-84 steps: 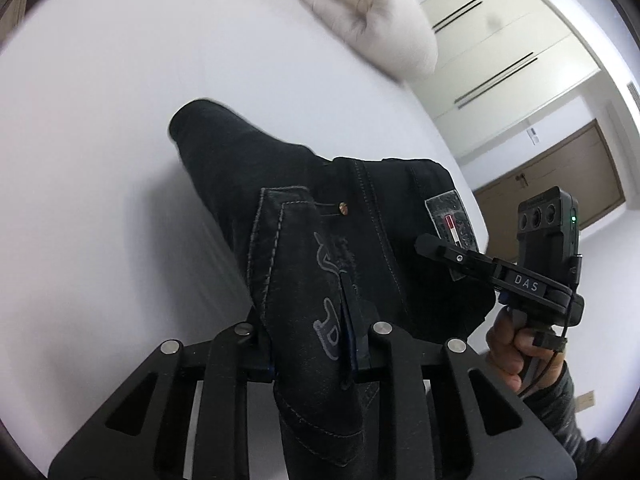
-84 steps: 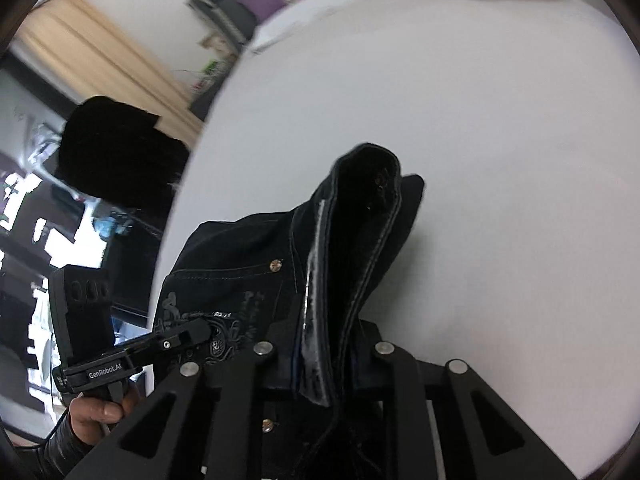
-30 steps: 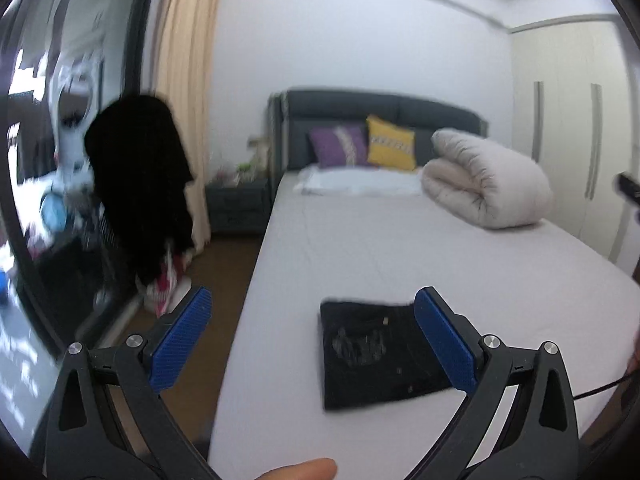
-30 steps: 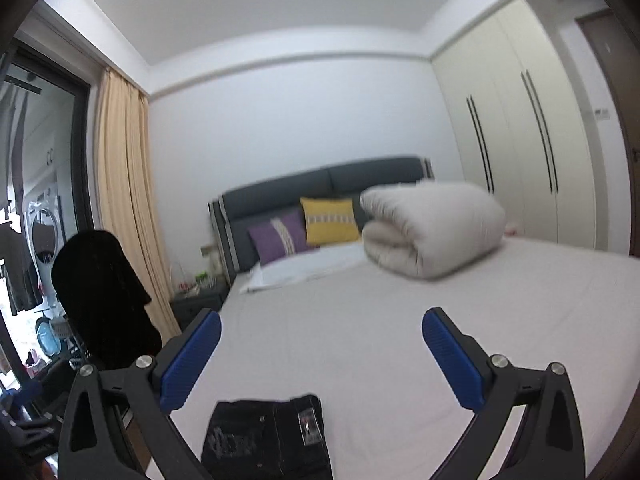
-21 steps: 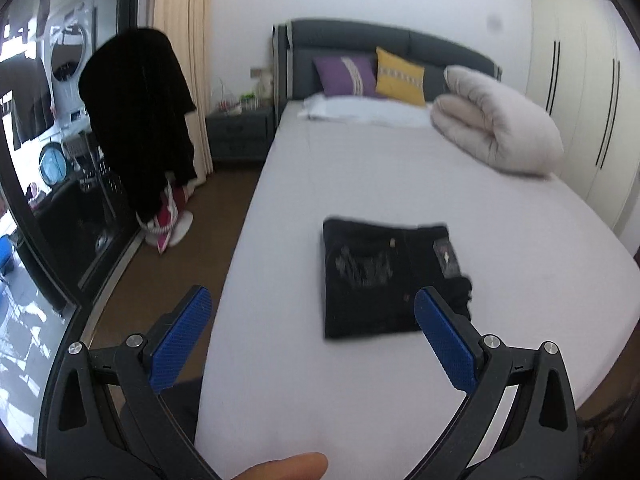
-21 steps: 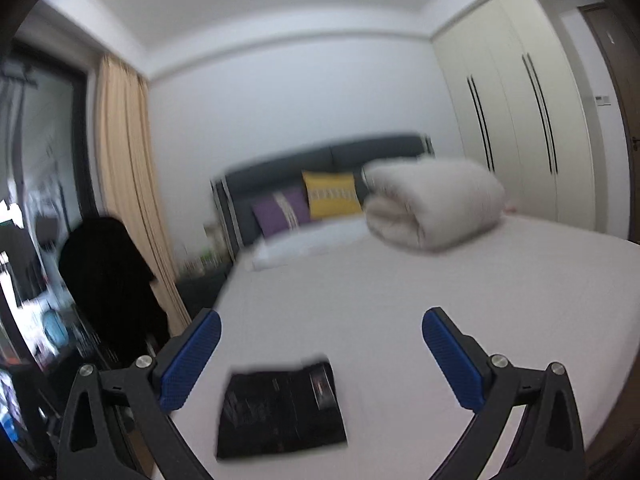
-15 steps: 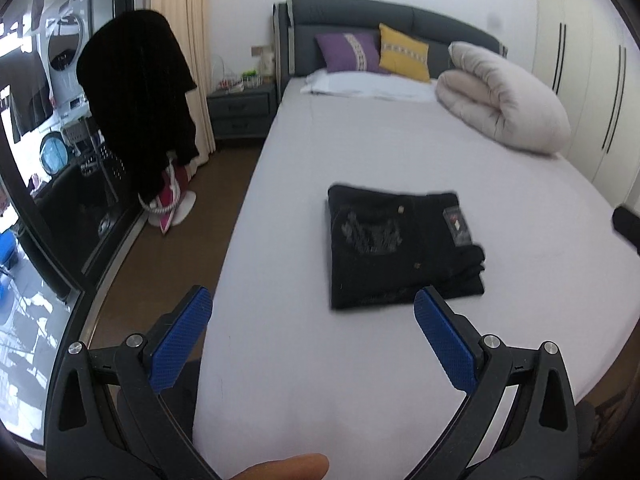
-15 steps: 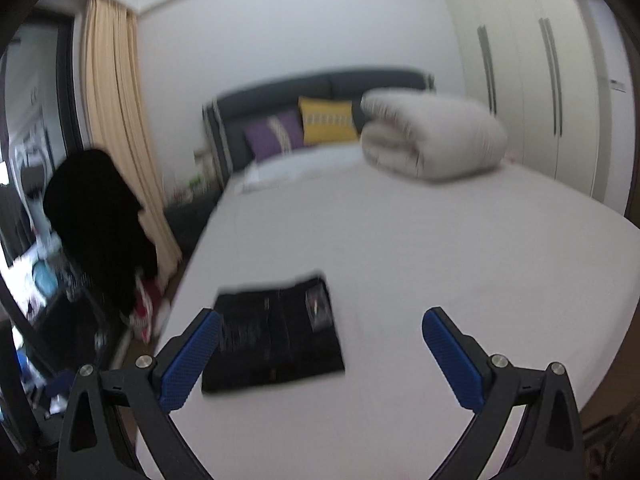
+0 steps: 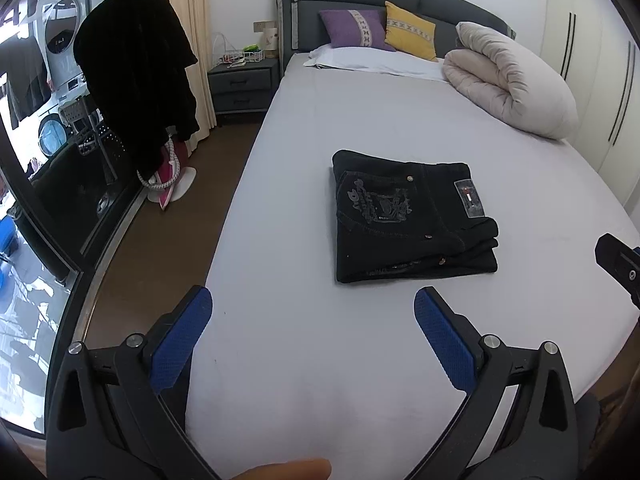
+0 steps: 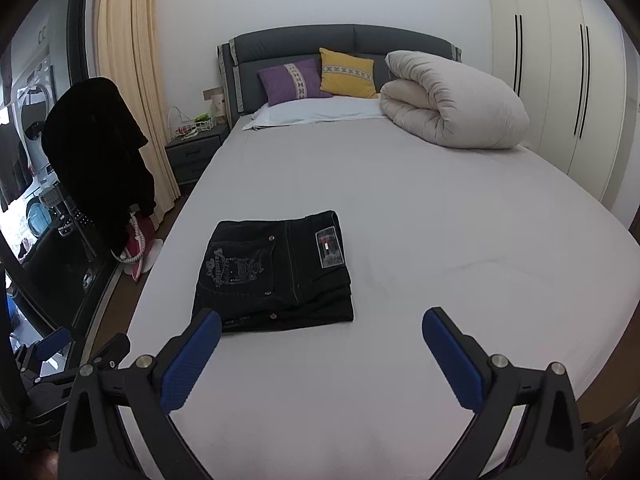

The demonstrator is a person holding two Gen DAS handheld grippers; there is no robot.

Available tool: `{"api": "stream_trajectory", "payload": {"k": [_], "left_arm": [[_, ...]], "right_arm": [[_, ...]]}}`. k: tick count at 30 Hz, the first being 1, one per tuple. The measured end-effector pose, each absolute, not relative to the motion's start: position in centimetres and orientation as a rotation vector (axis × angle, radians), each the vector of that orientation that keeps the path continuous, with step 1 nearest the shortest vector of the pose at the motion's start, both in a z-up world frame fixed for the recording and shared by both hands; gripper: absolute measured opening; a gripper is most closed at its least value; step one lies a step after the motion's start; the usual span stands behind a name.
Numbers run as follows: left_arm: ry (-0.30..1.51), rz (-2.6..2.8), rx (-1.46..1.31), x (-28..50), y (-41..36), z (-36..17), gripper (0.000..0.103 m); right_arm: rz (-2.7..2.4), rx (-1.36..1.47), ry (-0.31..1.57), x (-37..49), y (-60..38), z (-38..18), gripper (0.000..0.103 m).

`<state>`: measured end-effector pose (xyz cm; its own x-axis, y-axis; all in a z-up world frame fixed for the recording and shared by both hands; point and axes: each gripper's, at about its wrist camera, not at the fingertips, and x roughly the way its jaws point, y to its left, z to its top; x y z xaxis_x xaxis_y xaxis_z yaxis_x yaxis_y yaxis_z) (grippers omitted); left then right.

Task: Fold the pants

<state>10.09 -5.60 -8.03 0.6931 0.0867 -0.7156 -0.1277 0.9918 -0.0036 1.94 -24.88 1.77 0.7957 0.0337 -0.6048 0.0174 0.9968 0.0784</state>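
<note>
Left tool (image 9: 312, 320) and right tool (image 10: 320, 336) are hanging released; pants (image 9: 408, 220), at twelve o'clock on bed (image 9: 360, 128), looking heavy yet soft, best gripped at thick folded edges.

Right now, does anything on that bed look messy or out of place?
Nothing much stands out. The black pants lie folded in a compact stack on the bed, though the layers at the stack's right edge sit slightly uneven. Both tongs, left and right, hang open and empty, clear of the pants.
</note>
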Motion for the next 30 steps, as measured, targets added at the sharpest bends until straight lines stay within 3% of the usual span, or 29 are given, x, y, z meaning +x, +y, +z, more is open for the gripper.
{"api": "stream_trajectory", "payload": {"k": [30], "left_arm": [[0.811,0.135,-0.050,9.7,-6.0,-8.9,0.103]], "right_arm": [[0.033,0.068,0.754,3.0,-24.0,-0.4,0.103]]}}
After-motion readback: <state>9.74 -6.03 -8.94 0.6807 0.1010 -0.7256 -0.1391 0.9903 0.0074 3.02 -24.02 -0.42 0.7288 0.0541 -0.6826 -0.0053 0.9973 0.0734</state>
